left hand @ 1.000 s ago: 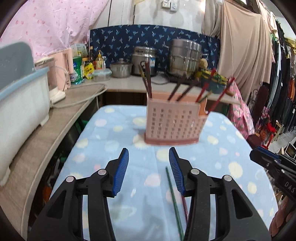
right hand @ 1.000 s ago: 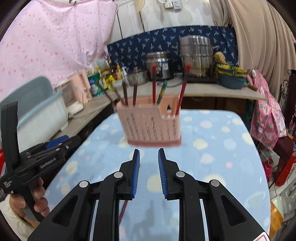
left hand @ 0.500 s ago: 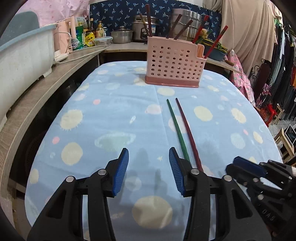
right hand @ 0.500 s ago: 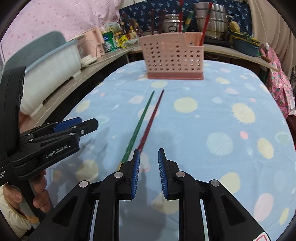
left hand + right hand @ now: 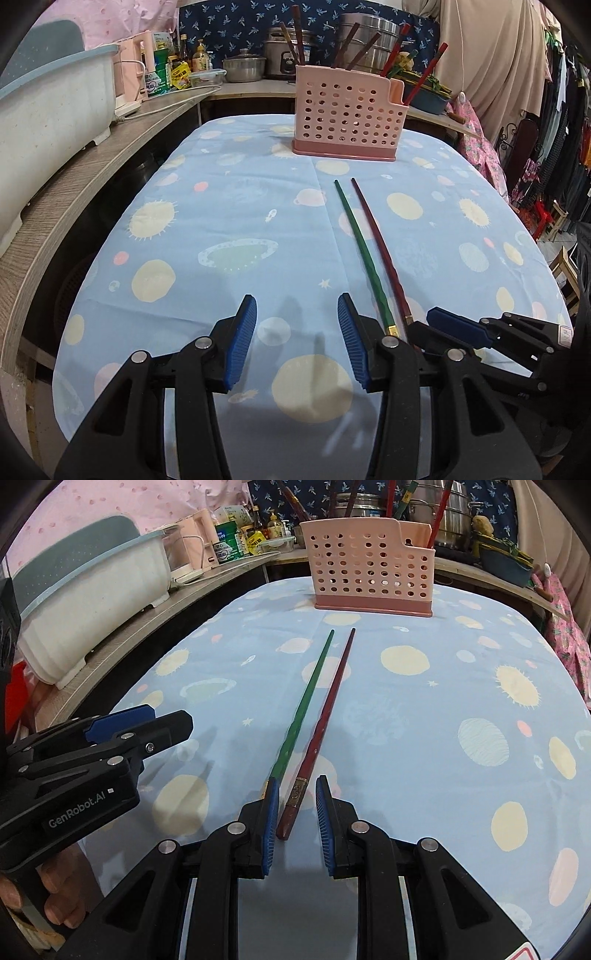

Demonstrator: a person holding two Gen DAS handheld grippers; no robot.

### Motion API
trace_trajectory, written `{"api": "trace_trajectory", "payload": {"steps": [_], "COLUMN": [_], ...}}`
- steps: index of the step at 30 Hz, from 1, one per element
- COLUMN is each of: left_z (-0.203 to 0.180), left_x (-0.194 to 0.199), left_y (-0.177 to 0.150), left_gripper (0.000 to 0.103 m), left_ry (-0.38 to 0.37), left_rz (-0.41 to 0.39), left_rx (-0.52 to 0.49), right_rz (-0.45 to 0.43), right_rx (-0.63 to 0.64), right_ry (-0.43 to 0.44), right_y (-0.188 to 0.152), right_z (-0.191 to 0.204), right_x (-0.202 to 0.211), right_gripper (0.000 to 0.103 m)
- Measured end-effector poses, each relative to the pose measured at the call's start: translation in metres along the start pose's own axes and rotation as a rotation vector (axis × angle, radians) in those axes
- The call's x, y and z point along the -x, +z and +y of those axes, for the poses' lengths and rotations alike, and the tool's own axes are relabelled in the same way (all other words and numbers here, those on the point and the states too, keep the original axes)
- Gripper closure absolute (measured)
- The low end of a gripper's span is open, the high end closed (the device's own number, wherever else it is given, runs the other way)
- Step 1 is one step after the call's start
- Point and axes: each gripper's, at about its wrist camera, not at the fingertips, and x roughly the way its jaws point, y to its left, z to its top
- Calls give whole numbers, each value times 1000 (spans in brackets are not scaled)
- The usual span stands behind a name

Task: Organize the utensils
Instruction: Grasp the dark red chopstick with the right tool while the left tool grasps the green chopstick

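A green chopstick (image 5: 360, 247) and a dark red chopstick (image 5: 380, 251) lie side by side on the blue spotted tablecloth (image 5: 221, 229), pointing toward a pink perforated holder (image 5: 347, 122) with several chopsticks standing in it. My left gripper (image 5: 297, 339) is open over bare cloth, just left of the green chopstick's near end. My right gripper (image 5: 297, 819) is open low over the cloth. The thick end of the red chopstick (image 5: 332, 701) lies between its jaws without touching the pads. The green chopstick (image 5: 310, 698) runs behind its left finger. The holder (image 5: 369, 572) stands at the far end.
A wooden counter (image 5: 74, 192) along the left carries a white and blue tub (image 5: 48, 96), a pink kettle and bottles. Pots stand on the back counter (image 5: 243, 68). Clothes hang at the right. A hand (image 5: 55, 904) holds the left gripper (image 5: 166, 720).
Both grippers have dropped toward the table and tipped downward. The holder has moved up and away in both views. The right gripper now has the red chopstick's end between its jaws.
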Motion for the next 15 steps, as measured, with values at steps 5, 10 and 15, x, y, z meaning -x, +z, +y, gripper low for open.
{"api": "trace_trajectory", "payload": {"steps": [5,10,15], "left_z": [-1,-3,-12], "left_x": [1,0,-2], "left_y": [-2,-4,-8], "left_gripper": [58,54,53], "left_ry": [-5,-10,-22], "left_rz": [2,6,17], "left_rx": [-2,-4,-21], "right_rz": [22,16,5], "right_rx": [3,3,-28], "right_ry": [-13,-35,-69], "right_y": [-6,-12,-18], "right_z": [2,-4,-19], "right_x": [-6,-3,6], "right_gripper": [89,95,96]}}
